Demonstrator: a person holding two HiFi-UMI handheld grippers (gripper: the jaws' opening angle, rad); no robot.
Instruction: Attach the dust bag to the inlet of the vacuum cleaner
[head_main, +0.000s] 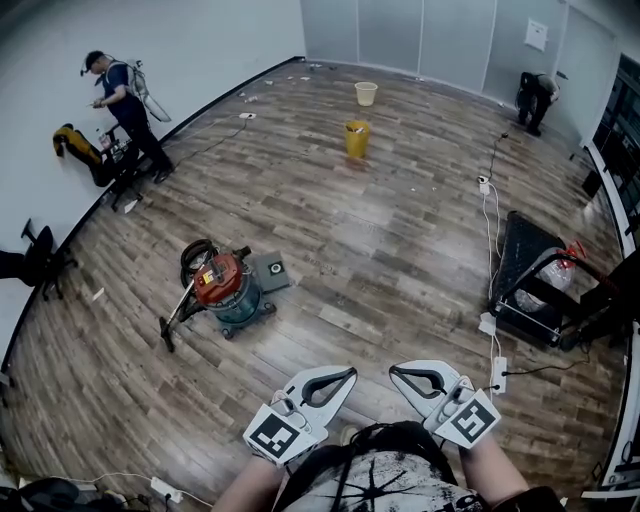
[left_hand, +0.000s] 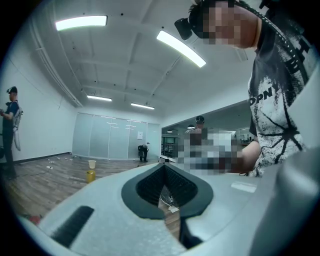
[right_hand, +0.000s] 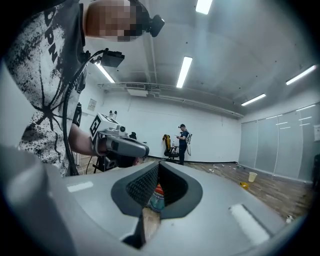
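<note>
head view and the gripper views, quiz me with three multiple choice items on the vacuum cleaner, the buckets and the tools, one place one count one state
1. Where is the vacuum cleaner?
A. beyond the left tool, off to its left
B. beside the black cart
C. between the buckets

2. How many buckets stand on the floor?
A. one
B. two
C. four

3. The left tool and right tool are:
A. both shut, empty
B. both wide open
C. shut on a dust bag

Answers:
1 A, it sits left of centre in the head view.
2 B, one yellow, one pale behind it.
3 A, each gripper view shows jaws together with nothing gripped.
</note>
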